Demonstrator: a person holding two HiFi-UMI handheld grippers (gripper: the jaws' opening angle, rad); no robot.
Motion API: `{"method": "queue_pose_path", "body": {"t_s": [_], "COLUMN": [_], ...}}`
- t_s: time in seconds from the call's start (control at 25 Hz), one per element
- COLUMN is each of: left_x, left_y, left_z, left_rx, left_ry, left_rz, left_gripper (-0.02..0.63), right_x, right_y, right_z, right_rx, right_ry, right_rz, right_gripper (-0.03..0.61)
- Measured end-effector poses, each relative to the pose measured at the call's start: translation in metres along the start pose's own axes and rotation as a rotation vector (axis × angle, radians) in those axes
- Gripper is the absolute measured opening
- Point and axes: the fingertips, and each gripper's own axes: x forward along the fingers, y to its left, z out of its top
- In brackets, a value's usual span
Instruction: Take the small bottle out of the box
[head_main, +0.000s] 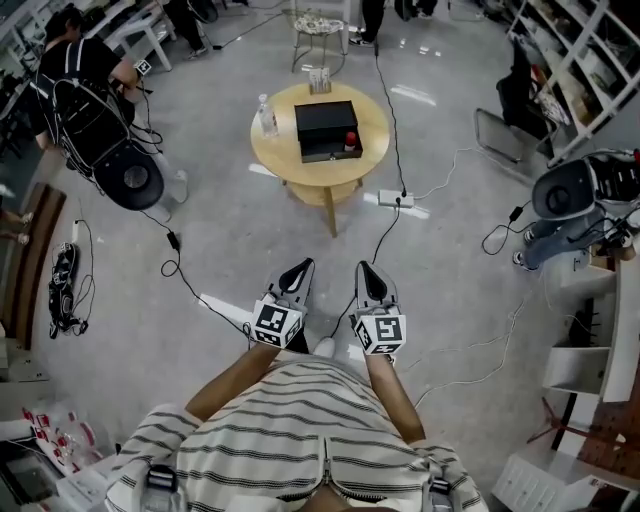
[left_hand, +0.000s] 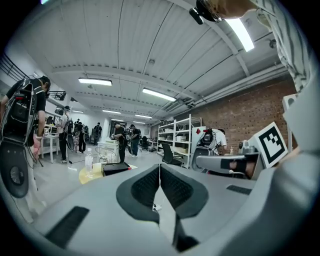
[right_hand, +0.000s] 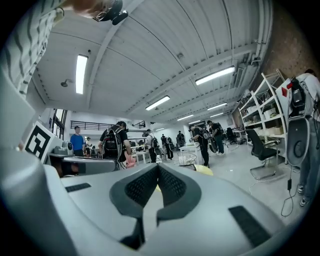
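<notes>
Far ahead, the small bottle (head_main: 350, 140) sits at the right end of the box (head_main: 325, 125), so your right gripper (head_main: 366, 268) is nearer. Both it and your left gripper (head_main: 302, 266) have jaws together, empty.

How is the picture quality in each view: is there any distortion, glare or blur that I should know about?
Head view: evenly lit, edges bent, lamp glare on the glossy floor. Left gripper view: strong fisheye with black corners, ceiling lamp overexposed, left gripper slightly soft. Right gripper view: same fisheye, strip light blown out.
</notes>
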Motion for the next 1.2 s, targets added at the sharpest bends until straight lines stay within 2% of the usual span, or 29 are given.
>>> {"method": "queue_pose_path", "body": {"t_s": [0.24, 0.4, 0.68, 1.0, 1.2], "left_x": [0.032, 0.059, 0.120, 0.193, 0.230], "left_y": [0.008, 0.030, 0.079, 0.114, 0.138], "left_z": [-0.010, -0.018, -0.003, 0.033, 0.036], "left_rx": [-0.013, -0.028, -0.035, -0.017, -0.020], "left_ry": [0.010, 0.027, 0.010, -0.016, -0.014], "left_rz": [-0.028, -0.010, 0.007, -0.002, 0.005], "left_gripper": [0.025, 0.025, 0.025, 0.025, 0.025], "right_x": [0.030, 0.061, 0.127, 0.197, 0.237], "right_y": [-0.016, -0.029, -0.061, -0.099, -0.119], "right_z": [-0.004, -0.005, 0.004, 0.039, 0.042], "right_rx": [-0.011, -0.032, -0.070, -0.086, -0.092], "right_ry": [0.000, 0.018, 0.050, 0.042, 0.055], "right_rz": [0.004, 0.009, 0.008, 0.020, 0.035], "right_gripper": [0.011, 0.011, 0.011, 0.011, 0.011]}}
